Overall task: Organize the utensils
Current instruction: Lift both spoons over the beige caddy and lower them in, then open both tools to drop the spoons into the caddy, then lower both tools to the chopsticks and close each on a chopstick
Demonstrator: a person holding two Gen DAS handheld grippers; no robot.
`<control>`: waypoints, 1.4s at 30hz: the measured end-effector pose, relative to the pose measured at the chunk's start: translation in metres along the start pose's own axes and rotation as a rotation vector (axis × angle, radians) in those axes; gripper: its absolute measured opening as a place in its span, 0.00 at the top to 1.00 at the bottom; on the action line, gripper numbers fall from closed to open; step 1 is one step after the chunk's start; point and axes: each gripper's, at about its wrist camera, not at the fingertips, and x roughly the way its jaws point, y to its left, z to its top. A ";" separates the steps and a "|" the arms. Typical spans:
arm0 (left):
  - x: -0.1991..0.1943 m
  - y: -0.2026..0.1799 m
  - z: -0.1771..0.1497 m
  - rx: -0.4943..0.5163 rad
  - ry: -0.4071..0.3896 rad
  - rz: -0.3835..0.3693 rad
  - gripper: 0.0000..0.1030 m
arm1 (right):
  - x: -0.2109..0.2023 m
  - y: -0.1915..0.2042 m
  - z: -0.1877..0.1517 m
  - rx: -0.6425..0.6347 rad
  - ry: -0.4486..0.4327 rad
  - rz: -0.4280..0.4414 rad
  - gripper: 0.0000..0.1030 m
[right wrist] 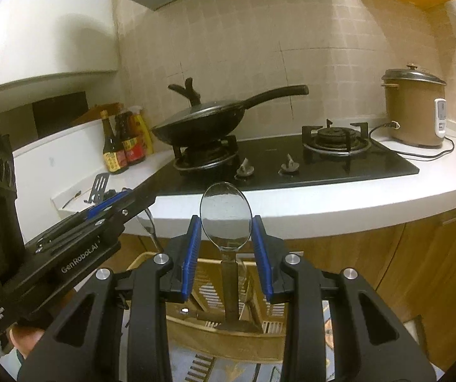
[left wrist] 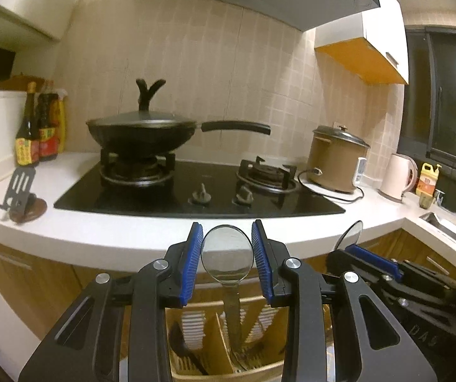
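In the left wrist view, my left gripper [left wrist: 227,256] is shut on the bowl of a metal spoon [left wrist: 227,254], held upright with its handle pointing down into a wooden utensil caddy [left wrist: 228,372] below. In the right wrist view, my right gripper [right wrist: 226,222] is shut on the bowl of a second metal spoon [right wrist: 225,219], also upright, its handle reaching down toward the same caddy [right wrist: 228,337]. The right gripper shows at the right in the left wrist view [left wrist: 371,254]; the left gripper shows at the left in the right wrist view [right wrist: 107,203]. Dark utensils lie in the caddy's left compartment [left wrist: 183,350].
A white counter [left wrist: 132,238] carries a black gas hob [left wrist: 196,191] with a lidded wok [left wrist: 142,133], sauce bottles [left wrist: 37,130], a phone stand [left wrist: 21,191], a rice cooker [left wrist: 336,159], a kettle [left wrist: 396,178] and a sink [left wrist: 444,222]. Wooden cabinet doors [right wrist: 418,270] stand below.
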 end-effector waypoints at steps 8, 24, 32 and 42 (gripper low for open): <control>-0.015 0.015 -0.001 -0.058 0.035 -0.012 0.60 | -0.007 0.005 -0.005 0.018 0.077 0.044 0.71; -0.110 0.020 0.005 -0.040 0.075 -0.002 0.58 | -0.074 0.029 -0.003 0.006 0.110 -0.016 0.53; -0.138 0.007 -0.009 0.002 0.282 0.005 0.54 | -0.116 0.038 0.000 0.016 0.180 -0.048 0.53; -0.148 0.000 -0.034 0.010 0.375 -0.041 0.54 | -0.124 0.037 -0.034 0.013 0.307 -0.090 0.53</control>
